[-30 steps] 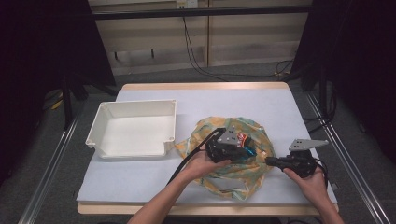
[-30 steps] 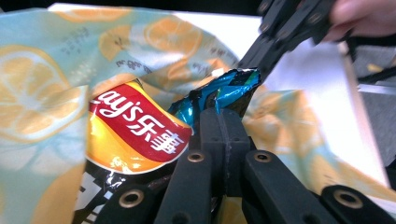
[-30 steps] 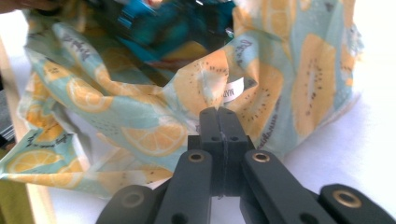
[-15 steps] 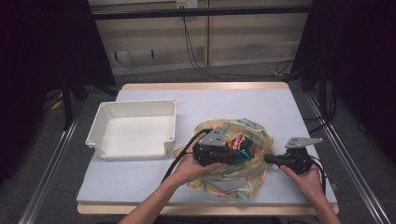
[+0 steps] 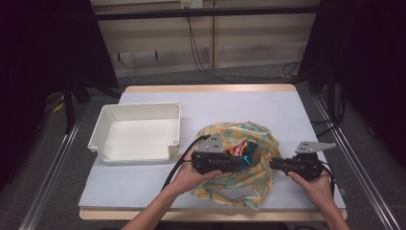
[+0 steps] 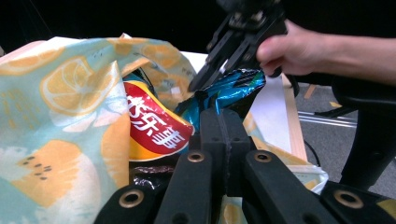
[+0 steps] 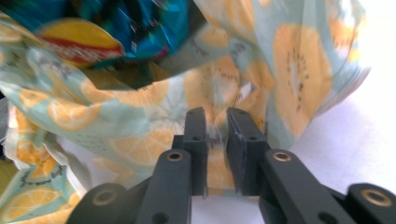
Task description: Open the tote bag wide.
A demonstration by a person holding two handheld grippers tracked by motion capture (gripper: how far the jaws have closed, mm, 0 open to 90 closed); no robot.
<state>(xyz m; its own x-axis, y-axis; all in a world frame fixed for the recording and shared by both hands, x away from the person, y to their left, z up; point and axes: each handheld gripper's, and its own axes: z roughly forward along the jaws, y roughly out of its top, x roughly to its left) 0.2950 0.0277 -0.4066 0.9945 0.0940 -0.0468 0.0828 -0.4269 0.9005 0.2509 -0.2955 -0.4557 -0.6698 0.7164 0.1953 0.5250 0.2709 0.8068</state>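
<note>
My left gripper (image 5: 238, 162) sits at centre frame in the high view, its jaws pressed together on the top edge of the blue snack packet (image 6: 229, 91), which pokes out of the mouth of the fruit-print bag (image 5: 249, 179) lying on the desk (image 5: 239, 103) at lower centre. In the left gripper view the packet's crimped edge disappears between my jaws, with a red and yellow packet (image 6: 154, 128) crowding it on the left. My right gripper (image 7: 215, 122) has just been opening; its jaws now stand a little apart with the bag's thin cloth between them, so I judge that hold as loosening. If I lift the blue packet now, the slack bag could ride up with it, or the red and yellow packet could be dragged out and spill onto the desk. My pinch is only on a slippery foil edge, so it may slide free before reaching the white tray (image 5: 139, 136) at left of the frame.
</note>
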